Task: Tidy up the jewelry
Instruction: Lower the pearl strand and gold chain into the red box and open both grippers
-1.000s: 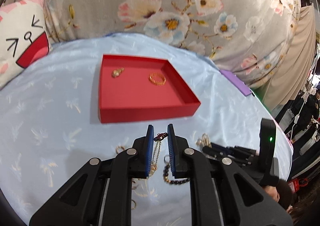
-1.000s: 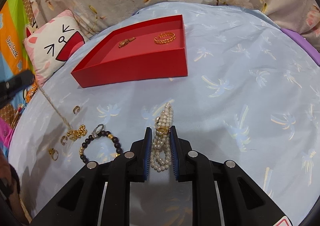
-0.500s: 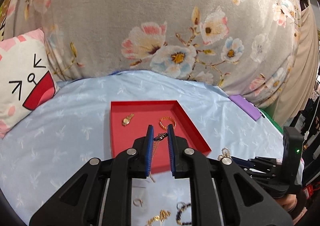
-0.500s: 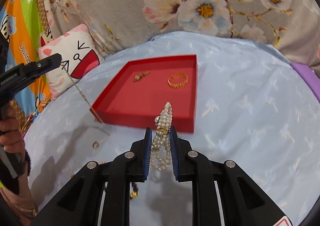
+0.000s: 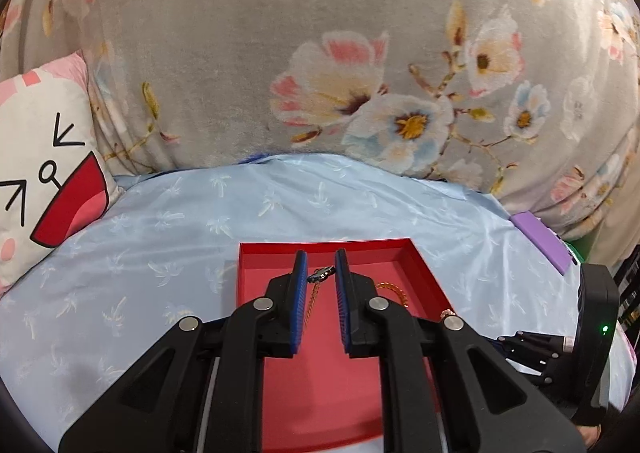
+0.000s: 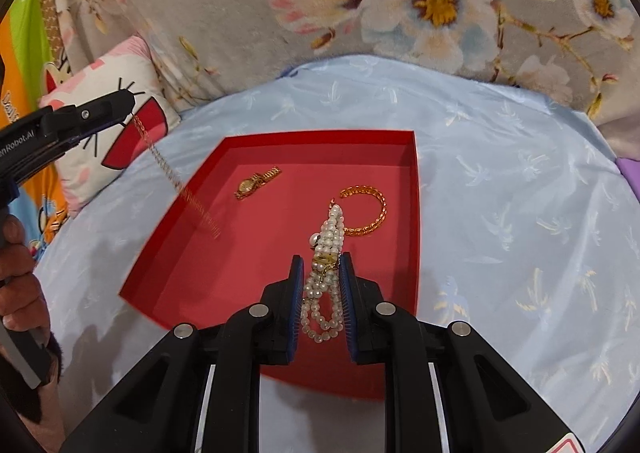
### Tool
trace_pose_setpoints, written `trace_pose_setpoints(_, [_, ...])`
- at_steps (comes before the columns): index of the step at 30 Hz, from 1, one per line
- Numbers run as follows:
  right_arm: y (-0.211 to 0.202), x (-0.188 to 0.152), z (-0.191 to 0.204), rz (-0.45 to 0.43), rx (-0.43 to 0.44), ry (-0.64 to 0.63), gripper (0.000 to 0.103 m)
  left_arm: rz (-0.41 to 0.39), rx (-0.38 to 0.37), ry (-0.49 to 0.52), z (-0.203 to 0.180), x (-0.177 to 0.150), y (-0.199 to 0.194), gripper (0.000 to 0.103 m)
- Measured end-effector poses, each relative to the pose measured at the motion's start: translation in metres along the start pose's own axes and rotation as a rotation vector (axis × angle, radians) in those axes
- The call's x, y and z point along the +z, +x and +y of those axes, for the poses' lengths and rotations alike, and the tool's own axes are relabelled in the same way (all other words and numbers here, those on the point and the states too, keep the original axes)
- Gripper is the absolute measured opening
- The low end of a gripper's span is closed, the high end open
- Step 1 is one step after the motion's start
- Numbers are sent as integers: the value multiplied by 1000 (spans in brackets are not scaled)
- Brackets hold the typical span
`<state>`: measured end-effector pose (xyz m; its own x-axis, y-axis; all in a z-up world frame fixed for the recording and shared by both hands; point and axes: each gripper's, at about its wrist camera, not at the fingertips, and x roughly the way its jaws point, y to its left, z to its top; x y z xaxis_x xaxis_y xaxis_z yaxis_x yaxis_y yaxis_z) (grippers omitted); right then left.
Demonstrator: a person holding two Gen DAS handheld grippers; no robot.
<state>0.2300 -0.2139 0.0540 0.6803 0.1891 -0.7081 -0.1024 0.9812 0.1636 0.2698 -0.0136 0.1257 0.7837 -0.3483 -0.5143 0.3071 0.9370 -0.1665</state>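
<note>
A red tray [image 6: 192, 209] lies on the light blue cloth; it also shows in the left wrist view [image 5: 328, 385]. My right gripper [image 6: 320, 265] is shut on a pearl necklace [image 6: 326, 285] and holds it above the tray. My left gripper [image 5: 320, 273] is shut on a gold chain [image 5: 311, 301] that hangs over the tray; from the right wrist view the left gripper [image 6: 120, 103] is at the left with the chain [image 6: 180, 193] dangling. A gold watch [image 6: 256, 183] and a gold bangle [image 6: 366, 213] lie in the tray.
A cat-face pillow [image 5: 36, 173] sits at the left. A floral grey blanket [image 5: 320, 53] rises behind the cloth. A purple box [image 5: 540, 245] lies at the right edge. The right gripper's body [image 5: 592, 337] shows at the right in the left wrist view.
Both grippers have lifted off the cloth and moved forward over the red tray, carrying the gold chain and the pearl necklace. The loose jewelry on the cloth has dropped out of view.
</note>
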Motion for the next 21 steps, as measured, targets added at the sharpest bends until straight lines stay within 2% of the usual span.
trace_pose_setpoints(8, [40,4,-11,51,-20,19,17,69,29,-30,13,-9,48,14])
trace_pose_setpoints(13, [44,4,-15,36,-25,26,19,85,48,-44,17,-16,61,15])
trace_pose_setpoints(14, [44,4,-15,33,-23,25,20,87,55,-46,19,-16,62,17])
trace_pose_setpoints(16, [40,4,-16,21,-24,30,23,89,64,-60,22,-18,61,33])
trace_pose_setpoints(18, [36,4,-18,15,-19,37,24,85,72,-73,25,-18,57,43])
trace_pose_setpoints(21, [23,0,-18,3,-4,42,24,73,78,-70,29,-19,45,43])
